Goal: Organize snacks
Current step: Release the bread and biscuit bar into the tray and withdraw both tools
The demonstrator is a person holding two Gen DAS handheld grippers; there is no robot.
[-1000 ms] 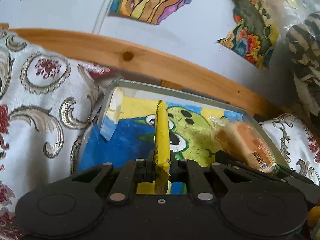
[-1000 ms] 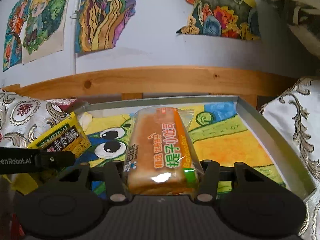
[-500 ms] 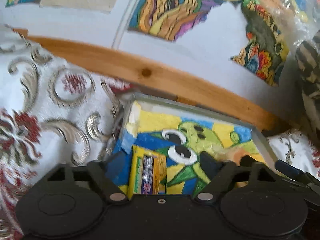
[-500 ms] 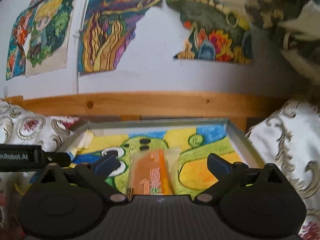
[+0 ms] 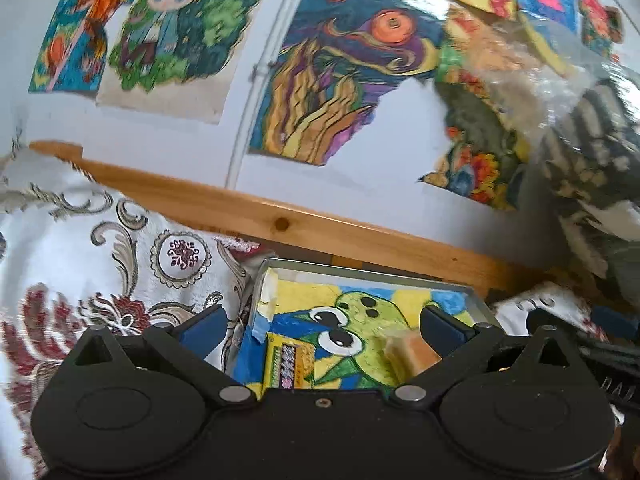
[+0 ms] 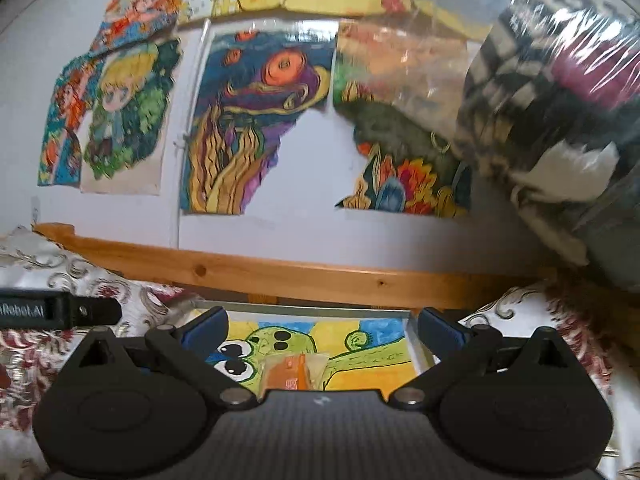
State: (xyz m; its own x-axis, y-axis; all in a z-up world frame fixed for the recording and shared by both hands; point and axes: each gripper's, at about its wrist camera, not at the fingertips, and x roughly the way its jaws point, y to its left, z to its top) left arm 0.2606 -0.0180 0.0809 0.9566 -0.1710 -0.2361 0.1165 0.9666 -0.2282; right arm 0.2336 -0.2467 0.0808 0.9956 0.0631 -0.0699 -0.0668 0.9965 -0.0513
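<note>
A grey metal tray [image 5: 360, 273] with a green cartoon frog picture on its floor sits on the patterned cloth. A yellow snack box [image 5: 285, 362] lies flat in its left half. To its right lies a wrapped bread loaf [image 5: 408, 350], also seen as the orange-labelled bread loaf [image 6: 294, 372] in the right wrist view, inside the tray [image 6: 320, 313]. My left gripper [image 5: 322, 324] hangs open above and in front of the box, holding nothing. My right gripper [image 6: 320, 326] is open too, raised over the loaf.
A wooden rail [image 5: 280, 222] runs behind the tray, under a white wall hung with colourful drawings [image 6: 248, 128]. White cloth with silver and red scrolls [image 5: 100, 264] lies left and right. A bundle in clear plastic [image 6: 552, 92] looms upper right. The left gripper's body [image 6: 60, 312] shows at the left edge.
Both grippers opened and let go: the yellow box and the bread loaf now lie in the tray. Both grippers have since lifted and pulled back, tilting up toward the wall.
</note>
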